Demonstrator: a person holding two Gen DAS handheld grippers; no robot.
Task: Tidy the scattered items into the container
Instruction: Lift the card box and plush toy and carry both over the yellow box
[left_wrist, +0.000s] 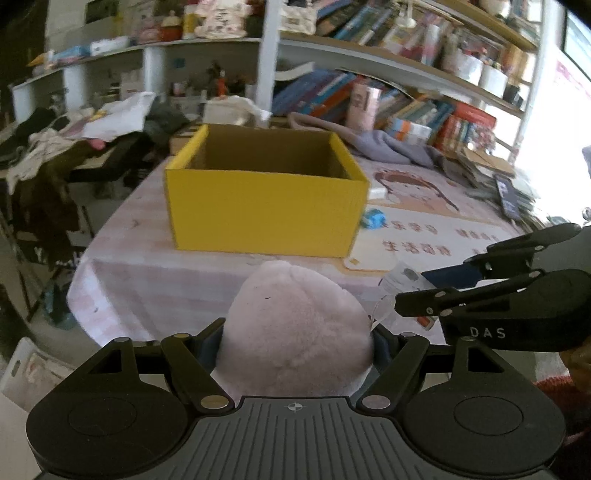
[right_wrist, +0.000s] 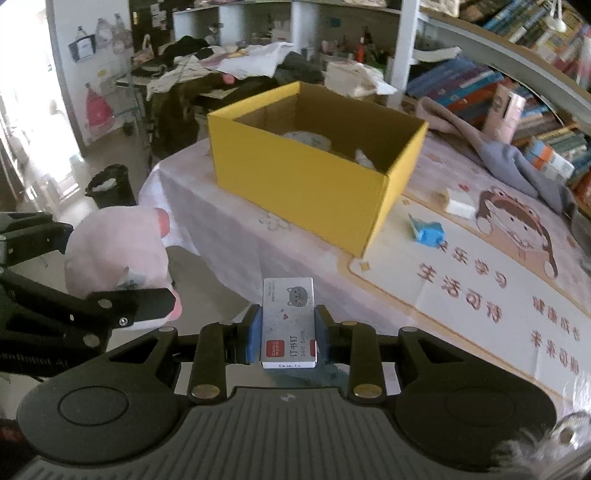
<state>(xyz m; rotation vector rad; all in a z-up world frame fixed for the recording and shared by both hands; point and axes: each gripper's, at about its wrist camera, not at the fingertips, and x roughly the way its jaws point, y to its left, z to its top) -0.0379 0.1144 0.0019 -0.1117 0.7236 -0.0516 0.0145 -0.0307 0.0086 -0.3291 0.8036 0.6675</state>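
A: what kind of place is this, an office?
B: nah, a lived-in home. Crammed bookshelves (left_wrist: 424, 74) on the far right, clothes (right_wrist: 207, 62) heaped on the far left, and a table (right_wrist: 461, 295) under a kids' cartoon cloth. Cluttered study or kid's room, I'd say.

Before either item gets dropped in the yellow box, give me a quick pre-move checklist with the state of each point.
1. Left gripper clamped on pink plush toy: ok.
2. Right gripper clamped on staple box: ok.
3. Yellow box open on top: ok.
4. Free room inside it: ok, though some items already lie there.
5. Either gripper above the opening: not ok, both short of it.
6. Table cleared: not ok; blue item and white block remain.
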